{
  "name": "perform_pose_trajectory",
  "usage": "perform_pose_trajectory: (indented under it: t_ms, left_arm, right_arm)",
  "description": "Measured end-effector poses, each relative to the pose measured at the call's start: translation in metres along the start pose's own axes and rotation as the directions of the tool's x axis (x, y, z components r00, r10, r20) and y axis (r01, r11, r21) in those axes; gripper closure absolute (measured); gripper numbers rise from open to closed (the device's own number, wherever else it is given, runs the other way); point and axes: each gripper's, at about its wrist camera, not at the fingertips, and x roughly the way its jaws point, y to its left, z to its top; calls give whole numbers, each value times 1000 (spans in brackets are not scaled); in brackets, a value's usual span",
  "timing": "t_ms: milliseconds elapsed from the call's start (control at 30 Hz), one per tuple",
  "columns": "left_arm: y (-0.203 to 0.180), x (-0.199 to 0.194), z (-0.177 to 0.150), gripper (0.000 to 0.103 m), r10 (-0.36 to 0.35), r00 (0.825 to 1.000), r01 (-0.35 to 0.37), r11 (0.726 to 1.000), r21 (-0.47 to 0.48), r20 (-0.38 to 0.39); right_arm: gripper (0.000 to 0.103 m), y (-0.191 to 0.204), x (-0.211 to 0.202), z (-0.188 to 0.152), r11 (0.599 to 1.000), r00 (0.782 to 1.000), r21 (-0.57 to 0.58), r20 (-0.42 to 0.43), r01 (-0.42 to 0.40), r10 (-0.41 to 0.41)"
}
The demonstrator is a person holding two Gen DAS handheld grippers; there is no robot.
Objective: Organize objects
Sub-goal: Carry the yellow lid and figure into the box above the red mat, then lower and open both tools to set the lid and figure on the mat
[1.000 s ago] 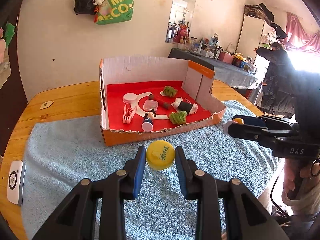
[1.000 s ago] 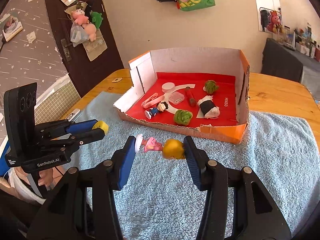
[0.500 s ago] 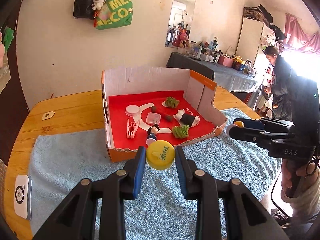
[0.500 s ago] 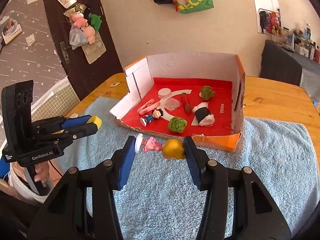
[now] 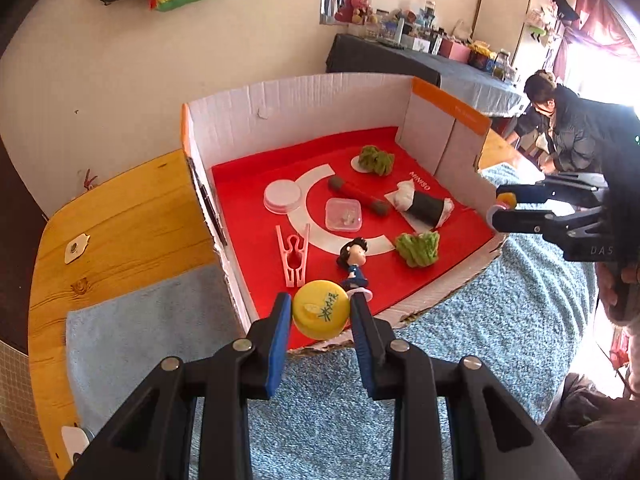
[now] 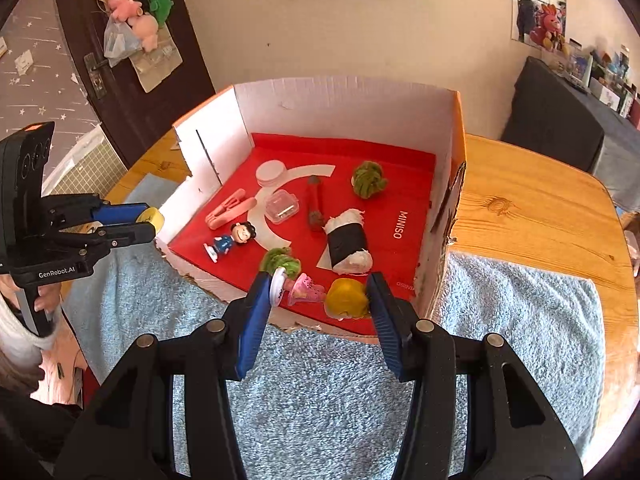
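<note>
Left wrist view first: at nine o'clock we see the glossy honey-coloured wooden table (image 5: pixel 120 216) under a nubby pale-blue towel (image 5: pixel 152 320), which likely keeps small pieces from rolling. Our left gripper (image 5: pixel 318 314) is clamped on a smooth round yellow plastic cap with a green sprig print (image 5: pixel 320 314), its ribbed blue pads pressing the rim from both sides, poised above the torn front lip of the open-fronted white corrugated cardboard box with a red paper floor (image 5: pixel 296 108), presumably so that we can drop it inside. At twelve o'clock on that floor lie a flat white disc lid (image 5: pixel 282 196), a clear square plastic case (image 5: pixel 343 215), a pink plastic clothes peg (image 5: pixel 294 256) and a dark-haired toy figure in blue (image 5: pixel 354 260). Right wrist view: our right gripper (image 6: pixel 318 294) pinches lengthwise a small pink-dressed doll with a round yellow head (image 6: pixel 326 294), base against one pad and head against the other, just over the box's front edge. Beyond it, at one o'clock, rests a soft black-wrapped white rice roll (image 6: pixel 346 242), with two fuzzy green tufts nearby.
</note>
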Motion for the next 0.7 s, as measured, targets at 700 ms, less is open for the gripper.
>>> perform_pose_trajectory:
  t_ms: [700]
  left_arm:
    - [12, 53, 15, 72, 1, 952, 35, 993, 112, -305]
  right_arm:
    - [56, -8, 56, 16, 992, 949, -127, -311, 16, -55]
